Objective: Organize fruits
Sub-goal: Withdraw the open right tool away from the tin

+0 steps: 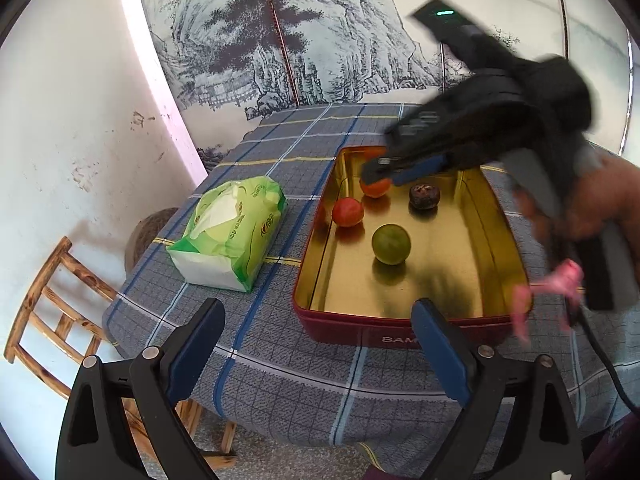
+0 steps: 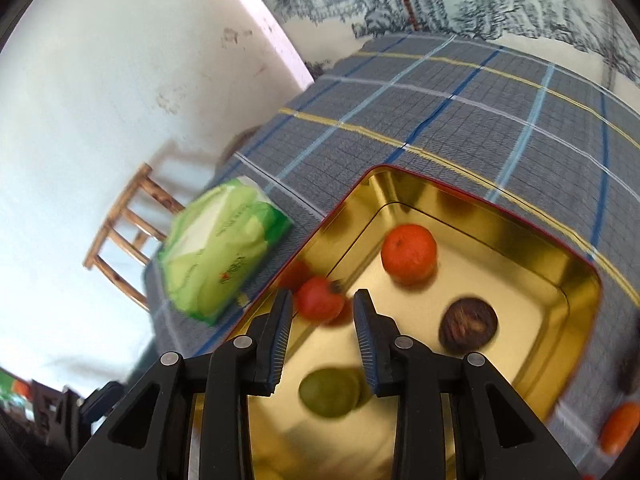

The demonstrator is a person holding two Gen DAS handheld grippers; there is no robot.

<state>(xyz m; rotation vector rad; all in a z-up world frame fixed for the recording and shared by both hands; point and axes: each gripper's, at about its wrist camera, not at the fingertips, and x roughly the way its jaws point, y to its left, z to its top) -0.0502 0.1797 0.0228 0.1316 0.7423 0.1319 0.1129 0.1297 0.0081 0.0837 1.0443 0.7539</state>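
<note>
**Four fruits in the tin, right jaws empty above them**

Left to right, left wrist view first:

- Green tissue pack (image 1: 230,232) on the checked tablecloth (image 1: 280,368), left of the tin, well clear of it.
- Left gripper (image 1: 320,344) spread wide, nothing between the jaws. It hangs at the near edge of the table, just short of the tin's near wall.
- Red tin (image 1: 340,328), gold inside, holds all four: red tomato-like fruit (image 1: 348,212) by the left wall, orange (image 1: 376,188) behind it, green fruit (image 1: 391,244) mid-floor, dark brown fruit (image 1: 424,197) toward the right.
- Right gripper (image 1: 378,168) reaches in from the right, tip over the orange. Blurred here.

Right wrist view:

- Right gripper (image 2: 322,320) jaws a narrow gap apart, gripping nothing. Red fruit (image 2: 320,298) sits just past the fingertips, on the line between them; green fruit (image 2: 330,392) below them.
- One more orange-coloured item (image 2: 620,426) lies on the cloth outside the tin, far right edge, blurred; can't tell what it is.

Judgement: if that stray item belongs in the tin, the right hand is nearer to it. It lies right of and behind the right jaws, so the hand must back out and swing right. Long axis unreadable.
</note>
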